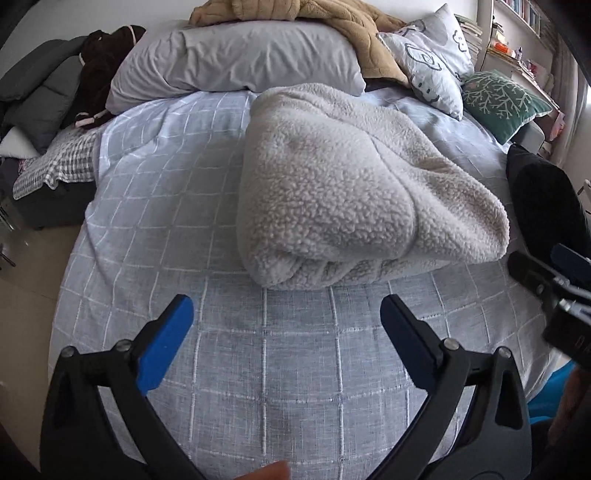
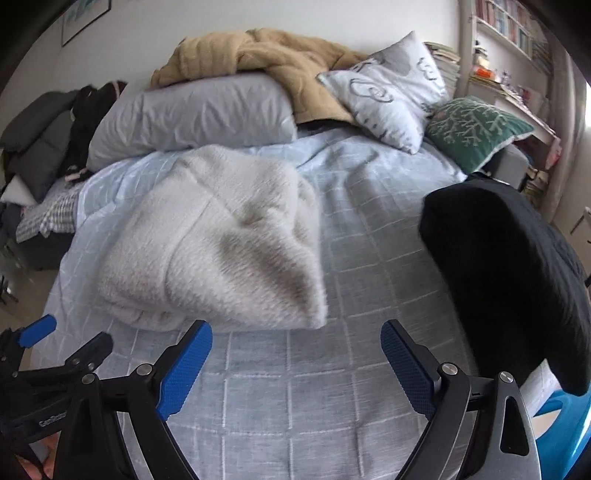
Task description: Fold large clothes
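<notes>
A cream fleece garment [image 1: 343, 188] lies folded into a thick bundle on the checked pale blue bedcover [image 1: 266, 362]. My left gripper [image 1: 286, 314] stands open just in front of its near edge, with only bedcover between the blue pads. In the right wrist view the same fleece bundle [image 2: 221, 243] lies left of centre, and my right gripper [image 2: 295, 339] is open beside its near right corner, holding nothing. The left gripper [image 2: 66, 339] shows at the lower left of that view; the right gripper [image 1: 546, 280] shows at the right edge of the left wrist view.
A black garment [image 2: 513, 273] is piled at the bed's right edge. A grey pillow [image 1: 236, 62], tan blanket [image 1: 332, 22], patterned cushion [image 1: 436, 59] and green cushion [image 1: 502, 99] fill the head of the bed. Dark clothes [image 1: 55, 88] are heaped left. Shelves [image 2: 517, 44] stand at right.
</notes>
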`<state>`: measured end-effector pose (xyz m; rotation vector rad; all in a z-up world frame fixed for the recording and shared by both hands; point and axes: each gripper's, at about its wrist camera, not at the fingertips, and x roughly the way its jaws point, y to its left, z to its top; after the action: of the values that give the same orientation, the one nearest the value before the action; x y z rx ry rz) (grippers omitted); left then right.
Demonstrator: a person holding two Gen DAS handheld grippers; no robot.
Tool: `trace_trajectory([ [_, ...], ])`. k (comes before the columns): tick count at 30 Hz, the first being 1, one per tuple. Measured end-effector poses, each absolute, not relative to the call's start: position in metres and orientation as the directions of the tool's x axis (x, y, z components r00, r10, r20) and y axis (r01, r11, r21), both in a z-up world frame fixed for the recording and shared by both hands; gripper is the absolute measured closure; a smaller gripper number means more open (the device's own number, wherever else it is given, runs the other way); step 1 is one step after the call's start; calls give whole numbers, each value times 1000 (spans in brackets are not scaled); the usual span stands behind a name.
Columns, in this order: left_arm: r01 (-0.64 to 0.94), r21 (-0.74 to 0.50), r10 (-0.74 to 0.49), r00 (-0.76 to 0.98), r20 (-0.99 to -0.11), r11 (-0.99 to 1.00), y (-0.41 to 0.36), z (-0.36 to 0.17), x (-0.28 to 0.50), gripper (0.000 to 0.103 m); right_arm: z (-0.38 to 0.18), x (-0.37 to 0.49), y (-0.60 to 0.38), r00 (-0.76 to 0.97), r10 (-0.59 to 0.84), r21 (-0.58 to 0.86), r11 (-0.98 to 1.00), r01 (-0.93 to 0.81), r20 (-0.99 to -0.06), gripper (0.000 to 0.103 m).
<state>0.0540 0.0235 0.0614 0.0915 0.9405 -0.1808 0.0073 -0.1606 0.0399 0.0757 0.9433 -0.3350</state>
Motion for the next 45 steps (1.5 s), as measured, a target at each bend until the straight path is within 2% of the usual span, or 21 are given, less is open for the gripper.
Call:
trace_trajectory([
  [7,181,-9,-109,548,-829,983,28,55,59,2,26,20,-144,511,-241,-111,956,271,-825,9],
  [45,183,-19,-113,519,-848,983,38,49,63,2,22,25,-145,486,-225,-95,956,278,-844,9],
])
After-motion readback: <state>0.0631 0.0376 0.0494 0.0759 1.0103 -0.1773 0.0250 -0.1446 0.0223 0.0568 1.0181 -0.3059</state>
